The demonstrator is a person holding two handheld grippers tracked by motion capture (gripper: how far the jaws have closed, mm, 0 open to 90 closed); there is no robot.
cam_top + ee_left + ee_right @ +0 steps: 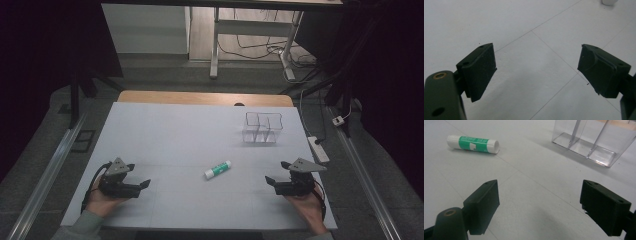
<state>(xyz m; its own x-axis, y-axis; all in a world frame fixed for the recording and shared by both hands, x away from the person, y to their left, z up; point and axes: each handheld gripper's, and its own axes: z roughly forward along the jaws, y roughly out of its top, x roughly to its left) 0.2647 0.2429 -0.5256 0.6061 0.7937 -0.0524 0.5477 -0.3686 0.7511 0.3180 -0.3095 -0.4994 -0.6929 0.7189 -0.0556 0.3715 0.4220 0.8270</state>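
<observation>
A white glue stick with a green label (pixel 218 169) lies on its side near the middle of the white table (pixel 170 135); it also lies at the upper left of the right gripper view (pixel 473 143). A clear plastic organizer with several compartments (pixel 262 128) stands at the back right, and sits at the upper right of the right gripper view (pixel 594 140). My left gripper (pixel 139 175) rests at the front left, open and holding nothing (pixel 537 67). My right gripper (pixel 276 171) rests at the front right, open too, with nothing between its jaws (pixel 540 202).
A power strip (pixel 318 149) and cables lie on the floor beyond the table's right edge. A white desk frame (pixel 250 35) stands behind the table. Metal rails run along both sides of the table.
</observation>
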